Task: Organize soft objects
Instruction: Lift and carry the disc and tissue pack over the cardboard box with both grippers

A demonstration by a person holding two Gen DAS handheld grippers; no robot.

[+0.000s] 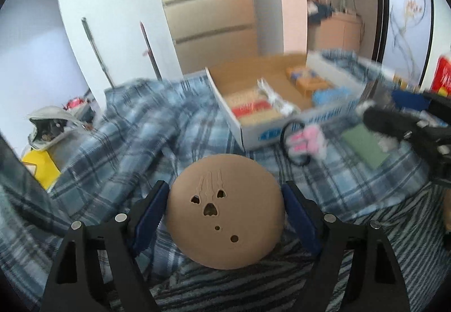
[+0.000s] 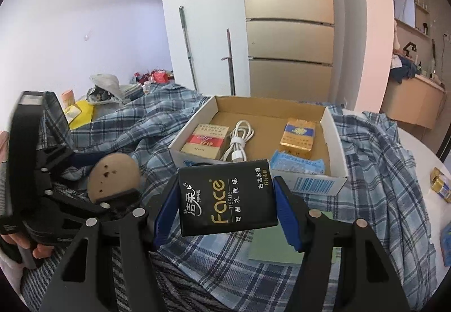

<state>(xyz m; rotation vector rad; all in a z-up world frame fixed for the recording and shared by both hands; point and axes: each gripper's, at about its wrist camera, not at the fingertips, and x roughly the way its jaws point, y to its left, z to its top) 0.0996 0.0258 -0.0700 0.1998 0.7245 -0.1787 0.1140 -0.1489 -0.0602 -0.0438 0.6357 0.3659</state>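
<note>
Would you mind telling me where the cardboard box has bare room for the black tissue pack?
The cardboard box has bare floor along its back wall and between the white cable and orange pack. Its front edge is crowded.

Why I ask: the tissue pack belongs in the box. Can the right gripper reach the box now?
Probably yes: the right gripper, shut on the black tissue pack, faces the open cardboard box just ahead, with nothing between them.
</note>
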